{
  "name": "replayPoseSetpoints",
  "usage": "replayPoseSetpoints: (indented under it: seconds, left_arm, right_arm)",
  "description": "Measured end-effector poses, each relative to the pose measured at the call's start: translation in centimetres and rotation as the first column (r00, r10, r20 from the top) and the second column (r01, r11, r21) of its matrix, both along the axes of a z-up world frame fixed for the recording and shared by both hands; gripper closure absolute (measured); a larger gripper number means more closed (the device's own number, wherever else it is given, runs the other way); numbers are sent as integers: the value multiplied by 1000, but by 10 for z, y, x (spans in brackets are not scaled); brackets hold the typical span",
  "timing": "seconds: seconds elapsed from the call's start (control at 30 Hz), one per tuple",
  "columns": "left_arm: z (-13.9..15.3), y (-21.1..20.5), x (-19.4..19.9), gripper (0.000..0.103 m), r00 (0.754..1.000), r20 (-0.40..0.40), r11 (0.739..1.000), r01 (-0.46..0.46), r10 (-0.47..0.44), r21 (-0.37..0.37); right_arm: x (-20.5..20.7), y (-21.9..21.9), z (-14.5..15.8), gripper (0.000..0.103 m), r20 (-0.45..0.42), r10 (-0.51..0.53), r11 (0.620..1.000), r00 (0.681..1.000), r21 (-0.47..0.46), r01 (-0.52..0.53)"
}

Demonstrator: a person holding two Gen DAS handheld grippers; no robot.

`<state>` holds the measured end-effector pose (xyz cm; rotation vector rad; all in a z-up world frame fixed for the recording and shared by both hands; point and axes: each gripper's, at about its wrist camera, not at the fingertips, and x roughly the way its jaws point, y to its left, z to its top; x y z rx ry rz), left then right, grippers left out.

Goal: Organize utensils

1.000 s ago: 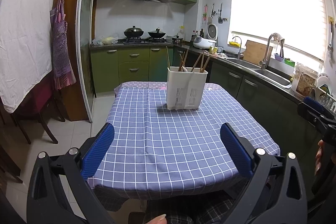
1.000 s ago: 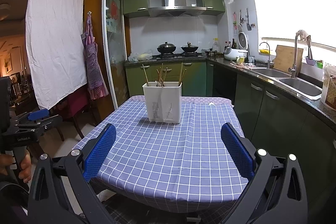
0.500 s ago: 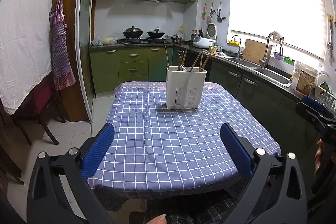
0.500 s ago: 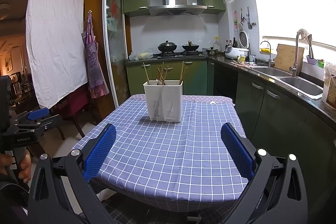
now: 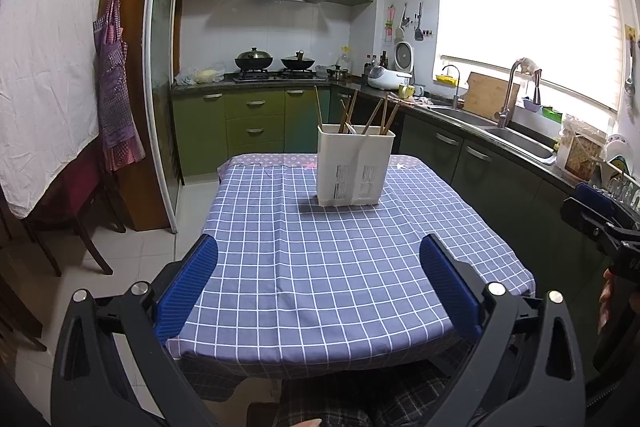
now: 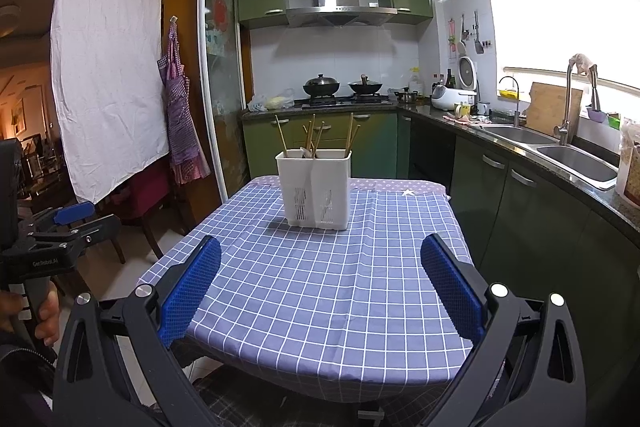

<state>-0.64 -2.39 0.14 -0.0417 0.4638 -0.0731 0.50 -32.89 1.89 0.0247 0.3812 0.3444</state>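
My left fingers and my right fingers are both spread wide and hold nothing, hovering over the near edge of the worktop. The white holder stands upright at the far end, well apart from both, with chopsticks sticking out of it.

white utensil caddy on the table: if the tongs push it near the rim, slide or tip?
Likely tips: the utensil caddy stands taller than its base is deep. Chopsticks sticking out above the rim probably raise its weight. The checked tablecloth could bunch under it rather than let it slide. Push low.
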Motion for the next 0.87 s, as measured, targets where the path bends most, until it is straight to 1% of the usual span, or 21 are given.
replayPoseSetpoints:
  seconds: [0.07, 0.17, 0.23, 0.3, 0.37, 0.5, 0.63, 0.87]
  left_arm:
    - [-1, 0, 1, 7, 1000, -3, 1000, 2, -2, 1]
    - [-1, -3, -1, 7, 1000, 15, 1000, 4, -4, 22]
    - [-1, -6, -1, 7, 1000, 12, 999, 24, -24, 25]
    - [-1, -8, 0, 7, 998, 7, 998, 55, -55, 11]
    - [-1, -9, -1, 7, 997, 15, 998, 70, -70, 9]
    - [-3, -13, 2, 7, 998, 6, 998, 63, -63, 26]
    - [-2, -14, 3, 7, 1000, 11, 998, 15, -15, 58]
    - [1, -8, 1, 7, 1000, 27, 998, -17, 16, 62]
  right_arm:
    - [0, 0, 0, 5, -2, 1, 1000, 1000, -3, -1]
    - [0, 0, 0, 5, -6, 4, 1000, 1000, -6, -4]
    - [1, 1, -1, 5, -9, 5, 1000, 1000, -6, -5]
    - [2, 1, -1, 5, -10, 8, 1000, 1000, -6, -8]
    - [2, 1, 0, 5, -11, 10, 1000, 1000, -7, -10]
    - [2, 1, 0, 5, -11, 11, 1000, 1000, -6, -11]
    - [4, 1, -1, 5, -12, 8, 1000, 1000, -3, -8]
    - [4, 1, -1, 5, -13, 11, 1000, 1000, -4, -11]
